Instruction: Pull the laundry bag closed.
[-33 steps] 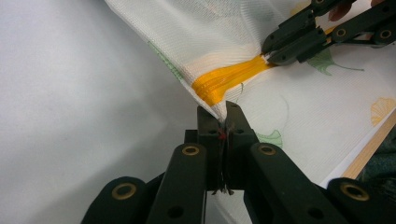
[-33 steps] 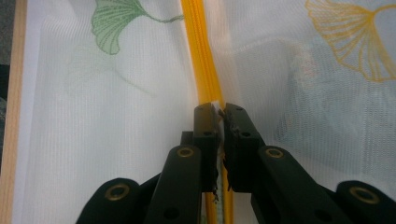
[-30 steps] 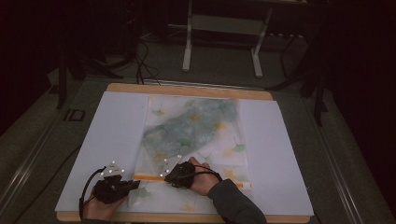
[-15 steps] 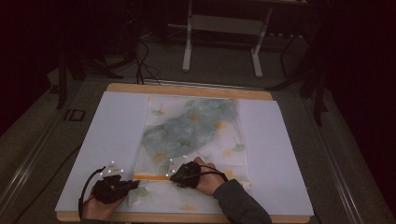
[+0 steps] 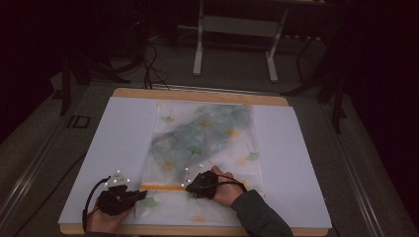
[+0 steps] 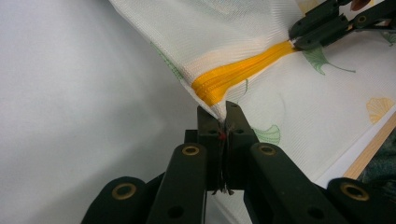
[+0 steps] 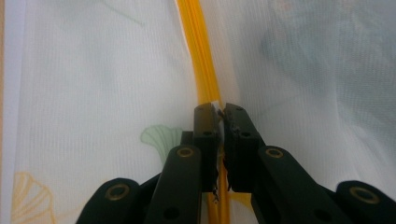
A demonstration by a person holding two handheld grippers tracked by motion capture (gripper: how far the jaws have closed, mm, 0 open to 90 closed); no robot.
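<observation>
A white mesh bag (image 5: pixel 205 143) printed with green and yellow leaves lies flat on a white sheet (image 5: pixel 123 133) that covers a wooden table (image 5: pixel 197 94), with a greenish bundle (image 5: pixel 197 136) showing through the mesh near its middle. An orange zipper (image 5: pixel 160 187) runs across the bag close to the person's edge of the table. The left gripper (image 5: pixel 141 193) sits at the bag's near left corner; in the left gripper view its 2 black jaws are pressed together on the corner of the mesh (image 6: pixel 223 122), just at the end of the zipper (image 6: pixel 238 70), and the cloth is lifted off the sheet there. The right gripper (image 5: pixel 190 183) sits further along the zipper, with the person's hand (image 5: pixel 225 190) and dark sleeve (image 5: pixel 259 215) behind it; in the right gripper view its jaws are nearly closed around the zipper line (image 7: pixel 198 51), and whether they hold the pull cannot be told. The same gripper (image 6: pixel 295 41) appears at the top right of the left gripper view, touching the zipper. Beyond the table stand a metal frame (image 5: pixel 237 34) and loose cables (image 5: pixel 148 64) on a dark floor, well apart from the bag
</observation>
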